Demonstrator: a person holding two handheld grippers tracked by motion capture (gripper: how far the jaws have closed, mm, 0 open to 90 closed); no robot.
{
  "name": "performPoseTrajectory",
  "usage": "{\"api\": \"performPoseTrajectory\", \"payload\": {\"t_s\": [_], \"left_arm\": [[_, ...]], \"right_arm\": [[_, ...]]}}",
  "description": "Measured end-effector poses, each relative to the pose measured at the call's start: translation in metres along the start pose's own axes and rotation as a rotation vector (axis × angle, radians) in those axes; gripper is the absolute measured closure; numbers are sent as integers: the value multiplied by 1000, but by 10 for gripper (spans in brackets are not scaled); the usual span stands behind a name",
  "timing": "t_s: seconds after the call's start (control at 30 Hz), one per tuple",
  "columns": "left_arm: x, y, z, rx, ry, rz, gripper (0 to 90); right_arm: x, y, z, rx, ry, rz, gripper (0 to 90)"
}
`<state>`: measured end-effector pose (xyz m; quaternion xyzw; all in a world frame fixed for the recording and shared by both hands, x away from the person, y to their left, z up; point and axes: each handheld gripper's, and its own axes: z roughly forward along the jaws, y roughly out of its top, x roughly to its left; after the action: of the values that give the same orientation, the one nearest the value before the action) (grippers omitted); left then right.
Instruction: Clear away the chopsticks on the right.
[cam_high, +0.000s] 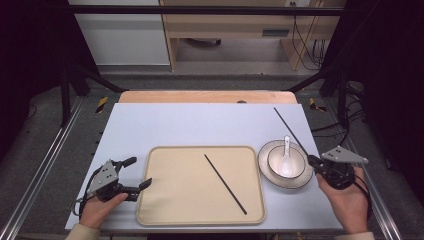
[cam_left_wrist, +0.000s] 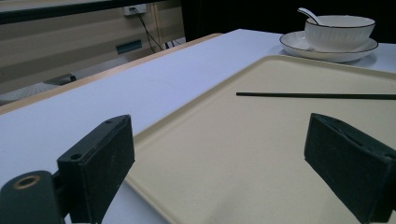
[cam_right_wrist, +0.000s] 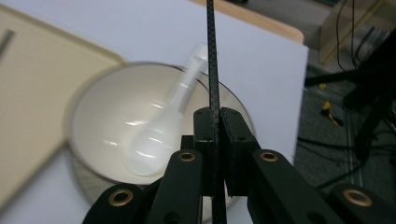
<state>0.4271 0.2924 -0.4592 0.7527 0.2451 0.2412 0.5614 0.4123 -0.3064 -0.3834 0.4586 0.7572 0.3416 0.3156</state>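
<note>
- Right gripper (cam_high: 314, 161) clamped on a thin black chopstick (cam_high: 290, 129), just right of the bowl (cam_high: 286, 161) and near the table's right edge (cam_high: 320, 170); bare table beyond the bowl.
- Chopstick: slim, dark and straight, slanting away up-left from the jaws.
- Right gripper view: white spoon (cam_right_wrist: 163, 126) in the bowl under the jaws.
- Left gripper (cam_high: 137, 172) jaws apart over the tray (cam_left_wrist: 224, 154) corner; second chopstick (cam_left_wrist: 317, 95) ahead on the tray.

A beige tray (cam_high: 165, 200) fills the lower centre of the table (cam_high: 165, 125), a white bowl (cam_high: 286, 161) with a spoon (cam_high: 286, 159) sits on a saucer (cam_high: 265, 167) to its right, and wooden furniture (cam_high: 225, 25) stands behind.
</note>
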Motion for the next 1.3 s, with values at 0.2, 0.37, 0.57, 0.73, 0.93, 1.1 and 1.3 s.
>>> {"api": "performPoseTrajectory", "payload": {"t_s": [0.2,0.37,0.57,0.73,0.93,1.1,1.3], "left_arm": [[0,0,-1,-4,3,0,81],[1,1,-3,-10,3,0,80],[1,1,-3,-15,7,-1,80],[1,2,-3,-16,7,-2,81],[1,2,-3,-15,4,0,80],[1,2,-3,-17,5,-2,81],[1,2,-3,-19,5,-3,80]], "right_arm": [[71,14,-4,16,102,-66,856],[118,11,16,108,180,-112,856],[144,-2,41,178,225,-76,856],[153,-11,53,208,233,-43,855],[160,-17,57,234,241,-35,855],[165,-18,60,242,252,-52,855],[168,-19,61,253,264,-29,855]]}}
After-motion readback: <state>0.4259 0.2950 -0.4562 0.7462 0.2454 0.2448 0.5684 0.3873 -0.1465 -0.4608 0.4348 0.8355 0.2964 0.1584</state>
